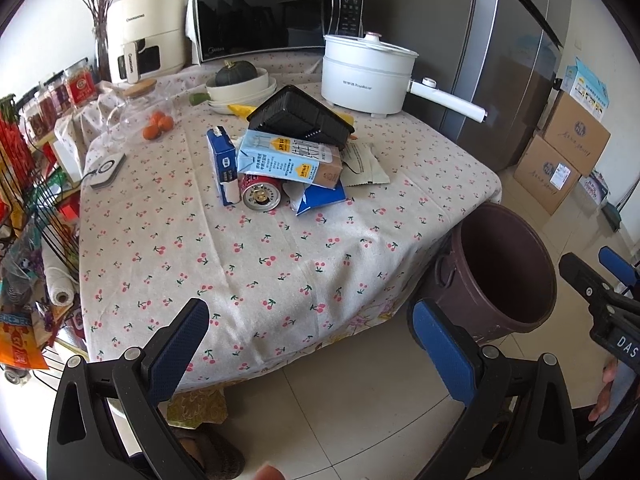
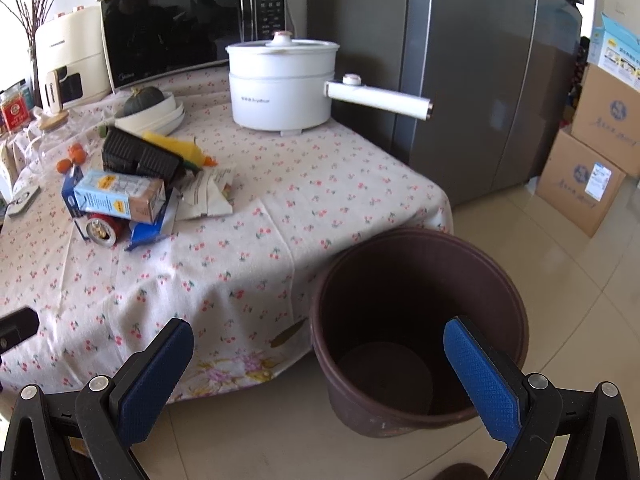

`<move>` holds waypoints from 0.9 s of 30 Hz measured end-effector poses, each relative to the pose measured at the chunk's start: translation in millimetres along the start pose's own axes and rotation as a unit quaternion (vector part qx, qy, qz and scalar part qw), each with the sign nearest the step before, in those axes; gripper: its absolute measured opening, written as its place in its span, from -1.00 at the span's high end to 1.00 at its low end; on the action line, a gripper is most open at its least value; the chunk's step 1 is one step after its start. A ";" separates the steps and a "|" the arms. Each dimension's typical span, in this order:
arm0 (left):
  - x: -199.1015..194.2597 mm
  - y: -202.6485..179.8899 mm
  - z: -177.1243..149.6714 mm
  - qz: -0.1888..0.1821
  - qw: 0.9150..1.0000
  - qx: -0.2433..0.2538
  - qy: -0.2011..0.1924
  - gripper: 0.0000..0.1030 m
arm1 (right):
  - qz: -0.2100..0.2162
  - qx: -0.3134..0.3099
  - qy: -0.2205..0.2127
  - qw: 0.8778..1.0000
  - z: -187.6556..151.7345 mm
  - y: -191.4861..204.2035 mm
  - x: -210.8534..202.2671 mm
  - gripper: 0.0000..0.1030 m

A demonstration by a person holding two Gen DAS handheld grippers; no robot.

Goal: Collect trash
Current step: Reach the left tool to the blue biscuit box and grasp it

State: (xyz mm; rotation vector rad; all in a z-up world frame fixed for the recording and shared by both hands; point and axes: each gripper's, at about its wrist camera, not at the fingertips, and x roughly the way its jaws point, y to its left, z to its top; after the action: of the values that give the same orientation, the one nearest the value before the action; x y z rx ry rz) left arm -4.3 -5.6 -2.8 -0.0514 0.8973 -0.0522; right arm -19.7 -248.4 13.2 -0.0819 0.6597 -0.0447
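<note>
A pile of trash lies mid-table: a black plastic tray [image 1: 301,117] [image 2: 138,155] on top, a light blue milk carton [image 1: 288,159] [image 2: 120,195], a dark blue carton [image 1: 222,164], a red can [image 1: 262,192] [image 2: 102,230] on its side, a white wrapper [image 1: 365,165] [image 2: 208,196] and a blue packet [image 1: 320,198] [image 2: 146,234]. A brown bin [image 1: 506,268] [image 2: 416,320] stands empty on the floor by the table's corner. My left gripper [image 1: 314,344] is open, before the table's near edge. My right gripper [image 2: 320,364] is open, just above the bin's near rim; it also shows at the left wrist view's right edge [image 1: 600,276].
On the cherry-print tablecloth [image 1: 256,264] [image 2: 256,248] stand a white electric pot [image 1: 368,76] [image 2: 282,86] with a long handle, a microwave [image 1: 276,12], an air fryer [image 1: 144,36], bowls with a squash [image 1: 240,84] and a glass jar [image 1: 138,114]. A fridge [image 2: 460,80] and cardboard boxes [image 2: 592,160] stand to the right, a wire rack [image 1: 32,208] to the left.
</note>
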 end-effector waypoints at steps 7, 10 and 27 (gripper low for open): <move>24.9 45.5 45.3 0.003 0.999 -0.042 0.017 -0.99 | 0.021 -0.032 0.014 0.999 48.4 13.3 8.6 -1.00; 39.7 68.8 69.9 0.009 0.997 -0.072 0.012 -0.99 | 0.035 -0.054 0.024 0.998 71.2 24.4 23.5 -1.00; 157.8 127.8 143.6 0.005 0.978 -0.205 0.028 -0.37 | 0.074 -0.057 0.095 0.991 99.0 64.2 115.5 -1.00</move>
State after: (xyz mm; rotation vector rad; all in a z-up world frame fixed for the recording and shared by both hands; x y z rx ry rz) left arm 209.3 114.6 -45.0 -0.4317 0.9531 0.1427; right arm 133.3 -186.1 14.9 -0.1394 0.8567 0.1304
